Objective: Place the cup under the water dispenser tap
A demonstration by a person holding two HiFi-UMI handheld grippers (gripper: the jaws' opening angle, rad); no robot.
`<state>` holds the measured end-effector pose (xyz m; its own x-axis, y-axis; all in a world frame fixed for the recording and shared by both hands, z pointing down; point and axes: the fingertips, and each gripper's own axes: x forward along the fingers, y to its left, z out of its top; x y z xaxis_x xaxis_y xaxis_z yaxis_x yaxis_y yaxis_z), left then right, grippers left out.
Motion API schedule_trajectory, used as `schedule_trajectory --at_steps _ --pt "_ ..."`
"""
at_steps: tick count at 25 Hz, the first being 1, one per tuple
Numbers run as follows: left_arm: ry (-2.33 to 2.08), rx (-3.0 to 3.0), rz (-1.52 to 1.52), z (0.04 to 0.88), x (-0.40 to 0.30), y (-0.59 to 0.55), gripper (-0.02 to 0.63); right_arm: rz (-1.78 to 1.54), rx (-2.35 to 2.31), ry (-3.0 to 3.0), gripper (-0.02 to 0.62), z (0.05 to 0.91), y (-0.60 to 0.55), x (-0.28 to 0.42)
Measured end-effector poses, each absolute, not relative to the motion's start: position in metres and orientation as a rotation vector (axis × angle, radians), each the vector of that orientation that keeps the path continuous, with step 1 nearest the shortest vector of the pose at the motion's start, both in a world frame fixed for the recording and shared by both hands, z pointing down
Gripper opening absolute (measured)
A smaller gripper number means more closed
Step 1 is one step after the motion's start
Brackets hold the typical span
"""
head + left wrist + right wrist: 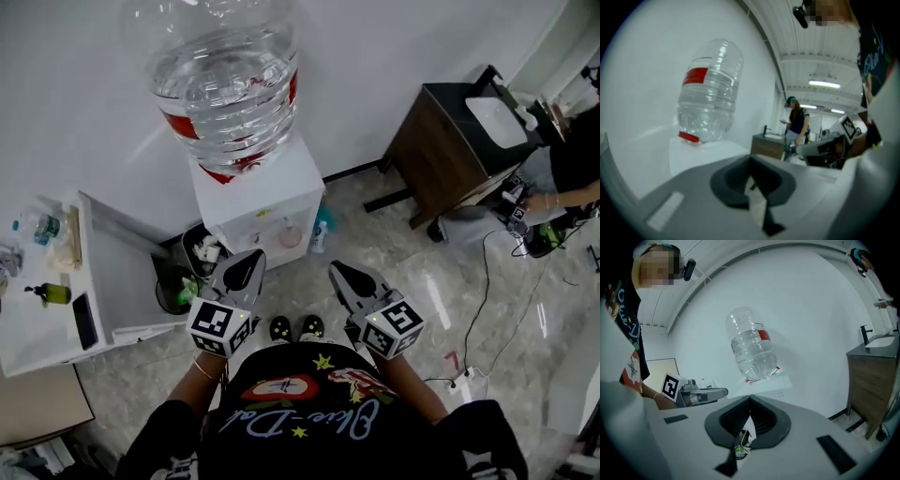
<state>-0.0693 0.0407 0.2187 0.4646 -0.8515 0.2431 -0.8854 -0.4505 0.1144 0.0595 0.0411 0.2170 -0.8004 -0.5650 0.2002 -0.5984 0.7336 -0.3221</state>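
The white water dispenser (265, 202) stands against the wall with a big clear bottle (225, 80) upside down on top. In the left gripper view the bottle (710, 93) is ahead to the left, and in the right gripper view the bottle (752, 345) is straight ahead. I cannot make out a cup in any view. My left gripper (249, 266) and right gripper (341, 275) are held side by side, close to my chest, short of the dispenser's front. Both point toward it. The left gripper (750, 159) has its jaws together with nothing in them. The right gripper (750, 398) is likewise shut and empty.
A dark bin (186, 272) with rubbish stands left of the dispenser, next to a white table (37, 319) bearing a green bottle (52, 293). A brown cabinet with a sink (459, 141) is at the right. A person (574, 159) and floor cables (487, 300) are beyond it.
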Motion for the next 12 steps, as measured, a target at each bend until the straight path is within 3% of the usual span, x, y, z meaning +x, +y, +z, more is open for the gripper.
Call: schedule_trajectory --at_steps 12 --pt "-1.541 2.5 0.227 0.215 -0.074 0.051 -0.011 0.593 0.894 -2.905 0.014 0.21 0.043 0.039"
